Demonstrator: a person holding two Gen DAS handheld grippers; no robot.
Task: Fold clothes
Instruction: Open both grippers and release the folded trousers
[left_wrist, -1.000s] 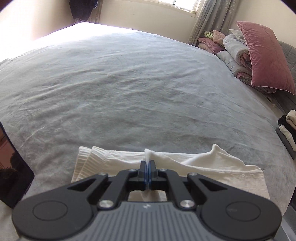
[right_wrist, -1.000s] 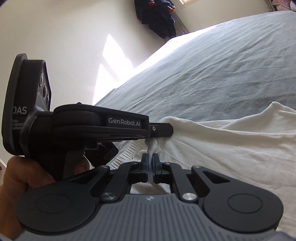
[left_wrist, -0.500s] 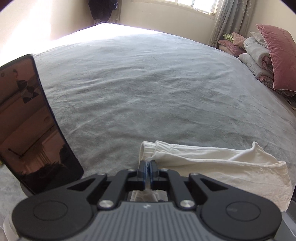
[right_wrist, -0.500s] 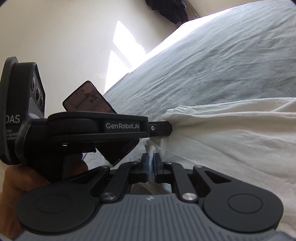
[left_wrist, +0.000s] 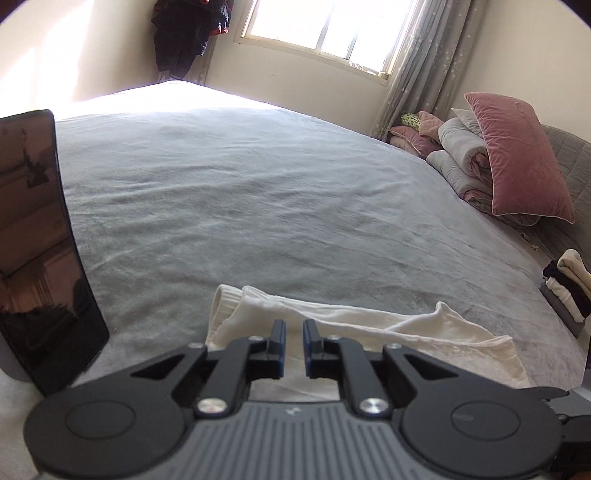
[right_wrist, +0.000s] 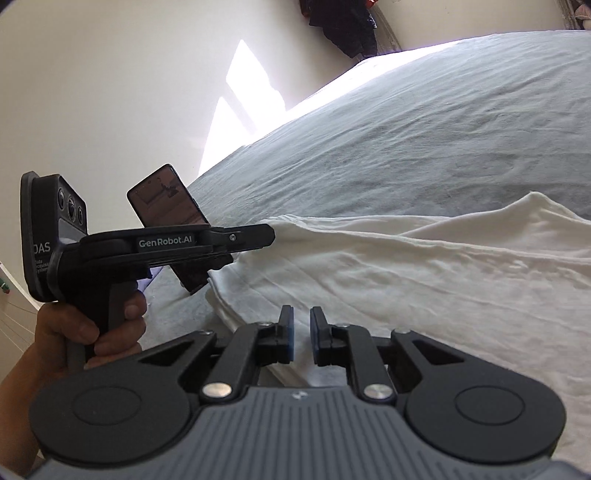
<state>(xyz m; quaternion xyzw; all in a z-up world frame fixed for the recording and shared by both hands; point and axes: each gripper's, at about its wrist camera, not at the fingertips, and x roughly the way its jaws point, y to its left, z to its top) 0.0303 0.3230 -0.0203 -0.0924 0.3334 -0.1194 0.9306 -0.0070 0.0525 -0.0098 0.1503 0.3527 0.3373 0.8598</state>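
Your left gripper sits low over the near edge of the white garment, and its two fingers are a little apart with nothing pinched between them. Your right gripper is the same: its blue pads have a small gap, and only the cloth lying flat under them shows through it. The white garment is folded into a long flat strip on the grey bed cover, close to the edge of the bed where you stand. One end has a ribbed cuff, and a soft corner sticks up a bit on the far side. In the right wrist view your left hand grips the black handle of the left gripper, whose fingers point at the edge of the garment. A dark phone stands tilted just beside the garment. At the head of the bed a pink pillow leans on rolled grey blankets. A small stack of folded clothes sits at the far right edge of the bed.
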